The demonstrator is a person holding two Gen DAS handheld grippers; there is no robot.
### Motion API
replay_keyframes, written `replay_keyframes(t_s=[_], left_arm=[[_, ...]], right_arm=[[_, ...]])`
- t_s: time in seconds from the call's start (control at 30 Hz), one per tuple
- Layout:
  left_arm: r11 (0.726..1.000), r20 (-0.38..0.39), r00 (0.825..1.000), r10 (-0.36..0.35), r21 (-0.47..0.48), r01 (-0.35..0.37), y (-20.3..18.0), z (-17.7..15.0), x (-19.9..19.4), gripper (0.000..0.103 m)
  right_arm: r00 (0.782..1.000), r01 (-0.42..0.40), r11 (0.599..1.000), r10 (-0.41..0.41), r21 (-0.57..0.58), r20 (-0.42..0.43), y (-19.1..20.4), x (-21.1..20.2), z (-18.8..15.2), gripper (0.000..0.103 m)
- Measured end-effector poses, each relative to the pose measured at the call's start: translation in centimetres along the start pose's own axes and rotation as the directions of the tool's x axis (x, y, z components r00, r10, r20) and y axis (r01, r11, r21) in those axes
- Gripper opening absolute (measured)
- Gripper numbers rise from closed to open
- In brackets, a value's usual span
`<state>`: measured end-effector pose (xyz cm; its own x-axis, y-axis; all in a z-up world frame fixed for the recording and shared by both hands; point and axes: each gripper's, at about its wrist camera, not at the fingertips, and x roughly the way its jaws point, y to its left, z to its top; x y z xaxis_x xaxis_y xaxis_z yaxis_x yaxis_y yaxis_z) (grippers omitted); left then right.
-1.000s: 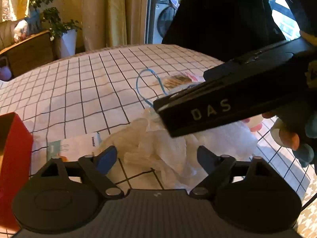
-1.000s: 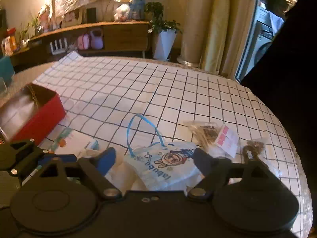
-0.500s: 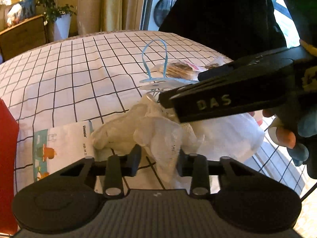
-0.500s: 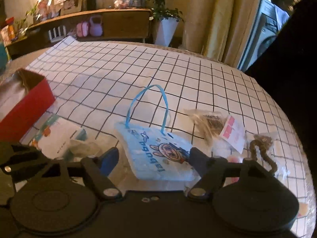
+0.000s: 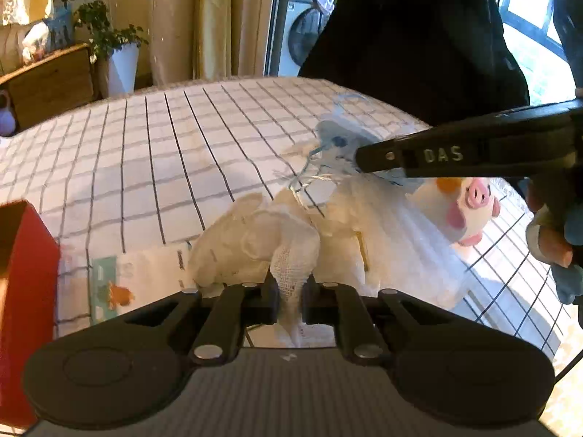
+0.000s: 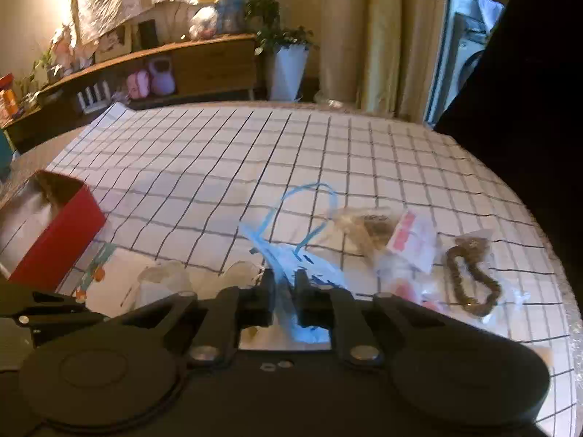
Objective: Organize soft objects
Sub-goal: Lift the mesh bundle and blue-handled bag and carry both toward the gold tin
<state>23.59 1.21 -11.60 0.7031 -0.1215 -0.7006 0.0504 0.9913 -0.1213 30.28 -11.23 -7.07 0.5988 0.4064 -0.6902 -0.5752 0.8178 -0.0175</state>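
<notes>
My left gripper point(image 5: 290, 293) is shut on a white gauze cloth point(image 5: 277, 247) that lies crumpled on the checked tablecloth point(image 5: 153, 167). My right gripper point(image 6: 283, 291) is shut on a small blue-handled bag point(image 6: 291, 255) and lifts it off the cloth; the bag point(image 5: 335, 138) and the right gripper body point(image 5: 455, 153) also show in the left wrist view. A pink-and-white plush pig point(image 5: 466, 211) lies under the right gripper.
A red box point(image 6: 47, 225) stands at the left, also seen in the left wrist view point(image 5: 22, 291). A printed paper card point(image 5: 120, 284) lies beside it. Clear packets with brown contents point(image 6: 375, 229) and a brown bracelet point(image 6: 470, 276) lie at the right.
Both grippers closed: the left on the gauze cloth, the right on the blue bag. The bag rose off the table, uncovering the plush pig.
</notes>
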Motion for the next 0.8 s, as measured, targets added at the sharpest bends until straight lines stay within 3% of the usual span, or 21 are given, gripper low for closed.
replay_keyframes(t_s=[0.43, 0.8], left_arm=[[1.0, 0.123, 0.992, 0.013, -0.027, -0.01, 1.7, 3.2, -6.5, 0.011], [0.999, 0.198, 0.98, 0.001, -0.039, 0.007, 4.3, 4.3, -13.2, 0.011]], right_arm=[[0.984, 0.023, 0.997, -0.036, 0.078, 0.175, -0.6, -7.8, 1.2, 0.004], [0.966, -0.042, 0.997, 0.023, 0.067, 0.256, 1.4, -13.5, 1.7, 0.004]])
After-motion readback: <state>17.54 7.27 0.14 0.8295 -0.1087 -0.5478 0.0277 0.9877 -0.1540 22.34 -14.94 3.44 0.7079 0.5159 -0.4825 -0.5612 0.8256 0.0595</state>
